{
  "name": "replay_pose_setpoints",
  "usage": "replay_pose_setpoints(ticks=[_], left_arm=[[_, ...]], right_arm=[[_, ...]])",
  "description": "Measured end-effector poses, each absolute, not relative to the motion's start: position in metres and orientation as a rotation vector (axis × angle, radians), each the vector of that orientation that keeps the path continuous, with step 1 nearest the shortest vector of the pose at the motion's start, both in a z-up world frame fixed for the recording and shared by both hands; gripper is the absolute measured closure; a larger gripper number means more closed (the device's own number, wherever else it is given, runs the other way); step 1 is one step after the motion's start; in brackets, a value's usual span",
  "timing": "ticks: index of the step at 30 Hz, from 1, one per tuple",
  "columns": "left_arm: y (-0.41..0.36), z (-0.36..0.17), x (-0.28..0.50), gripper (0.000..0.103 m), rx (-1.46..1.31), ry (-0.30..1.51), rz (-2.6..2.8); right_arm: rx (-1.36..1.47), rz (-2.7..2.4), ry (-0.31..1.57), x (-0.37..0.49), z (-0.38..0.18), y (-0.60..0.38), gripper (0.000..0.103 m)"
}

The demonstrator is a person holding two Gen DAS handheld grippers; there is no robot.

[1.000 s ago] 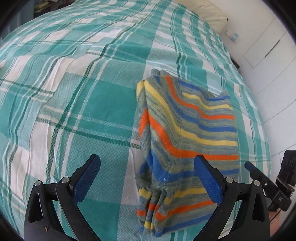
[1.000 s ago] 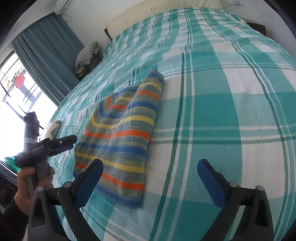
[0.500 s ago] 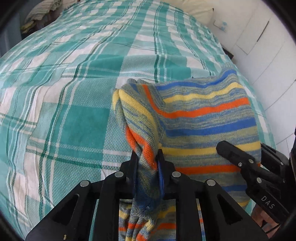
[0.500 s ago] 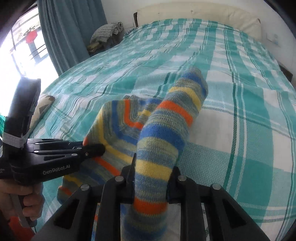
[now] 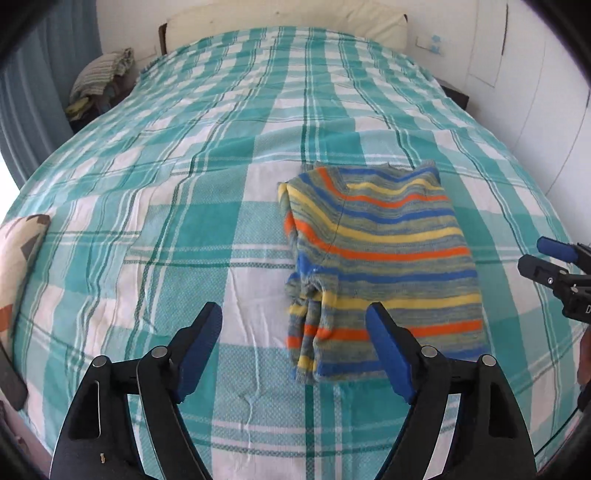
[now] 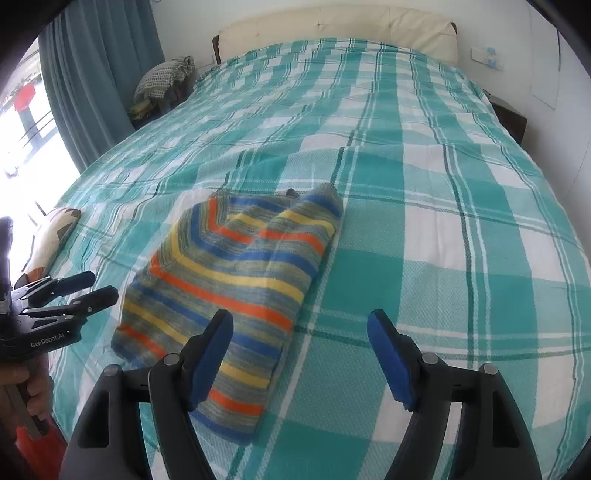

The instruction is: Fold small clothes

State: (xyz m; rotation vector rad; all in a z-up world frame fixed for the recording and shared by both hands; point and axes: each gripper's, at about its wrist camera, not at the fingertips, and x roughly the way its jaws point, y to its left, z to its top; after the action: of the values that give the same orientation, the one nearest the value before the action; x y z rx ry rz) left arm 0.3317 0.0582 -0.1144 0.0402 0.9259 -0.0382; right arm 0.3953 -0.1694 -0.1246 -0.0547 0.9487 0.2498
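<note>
At nine o'clock in my left wrist view a patterned cushion (image 5: 20, 266) sits at the bed's left edge, well apart from everything else. Between it and the garment I have a wide run of bare teal plaid bedspread (image 5: 177, 229), lightly creased, with room to move. My left claw (image 5: 293, 345) hangs above the bed with its blue pads spread; the jaws are opening and grip nothing, though the garment's near left corner shows between them. The striped knit garment (image 5: 384, 258) lies folded flat at about one o'clock from that claw, its bunched left edge running toward me and its far edge straight across. At three o'clock my right claw (image 5: 554, 262) pokes in from the frame's side, clear of the garment's right edge.

From the right wrist, the left claw (image 6: 79, 291) sits at nine o'clock just beside the garment's (image 6: 236, 280) left edge, not touching. My right claw (image 6: 301, 354) is opening too, empty, its left pad over the garment's near right corner. From three o'clock round to twelve the bedspread (image 6: 461, 229) lies open up to the cream headboard (image 6: 332, 26).
</note>
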Motion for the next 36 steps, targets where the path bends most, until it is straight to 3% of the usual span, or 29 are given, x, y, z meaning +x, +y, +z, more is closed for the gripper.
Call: replay_pose_setpoints(ticks=[1,4,17,23,36], left_arm=[[0.055,-0.108,0.312,0.007,0.076,0.899,-0.017],[0.043,-0.084,0.258,0.002,0.153,0.829,0.051],[0.011,-0.018,0.115,0.001,0.113,0.859,0.122],[0.0,-0.013,0.079,0.001,0.087,0.934,0.124],[0.004,0.014,0.023,0.001,0.127,0.921,0.114]], right_arm=[[-0.073,0.247,0.954,0.378,-0.121,-0.174,0.017],[-0.106,0.203,0.976,0.33,-0.109,-0.181,0.008],[-0.069,0.231,0.945,0.159,-0.048,-0.188,0.006],[-0.131,0.244,0.943,0.116,-0.031,-0.179,0.006],[-0.162,0.24,0.922,0.052,0.006,-0.165,0.006]])
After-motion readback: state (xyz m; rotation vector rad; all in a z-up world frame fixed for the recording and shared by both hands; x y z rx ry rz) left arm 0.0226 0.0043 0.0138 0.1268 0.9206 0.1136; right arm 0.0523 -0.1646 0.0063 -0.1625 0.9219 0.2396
